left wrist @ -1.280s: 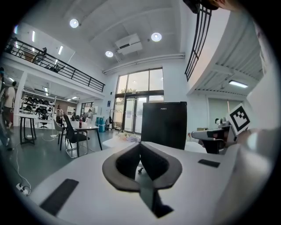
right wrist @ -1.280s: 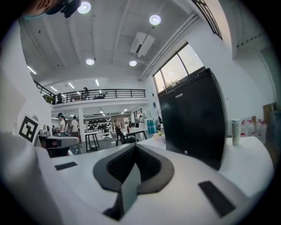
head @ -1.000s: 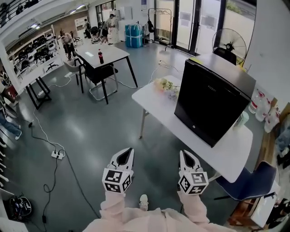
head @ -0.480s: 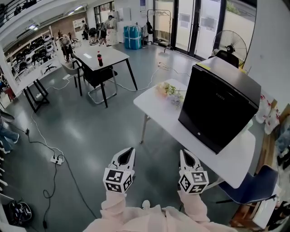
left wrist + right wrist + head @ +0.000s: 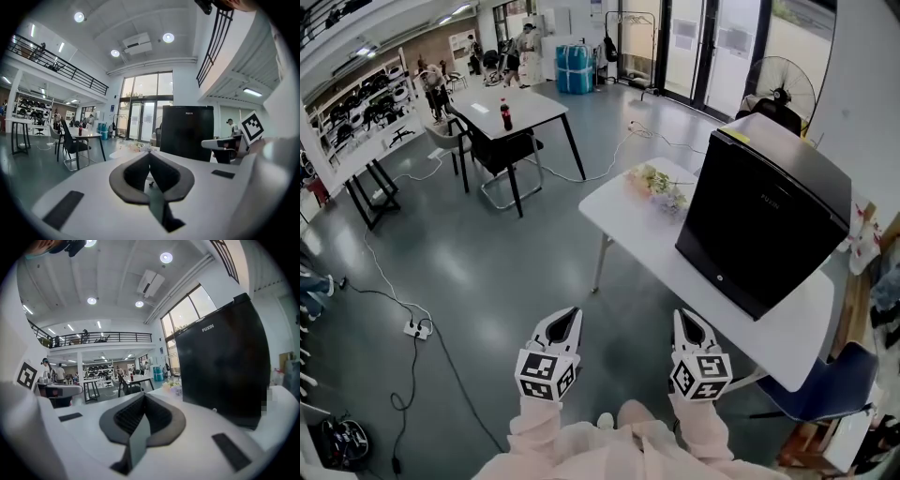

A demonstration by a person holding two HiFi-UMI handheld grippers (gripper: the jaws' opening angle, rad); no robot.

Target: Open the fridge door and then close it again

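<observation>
The black fridge stands on a white table with its door shut flat against the body, the door face turned towards the person. Short of that door and well apart from it, the two tools are held side by side over the grey floor. The left tool is the farther of the two from the fridge, and its jaws are pressed together at the tips with nothing between them. The right tool is the nearer one, below the fridge's front lower corner in the head view. Its jaws are likewise closed on each other and hold nothing, and in the right gripper view the dark door fills the space just to the right of its tips. A small bunch of pale flowers lies on the table just beside the fridge's left side. A blue chair sits below the table edge on the fridge's near right, and a standing fan is behind the fridge. Far off to the fridge's left stands a second table with a red bottle on it.
</observation>
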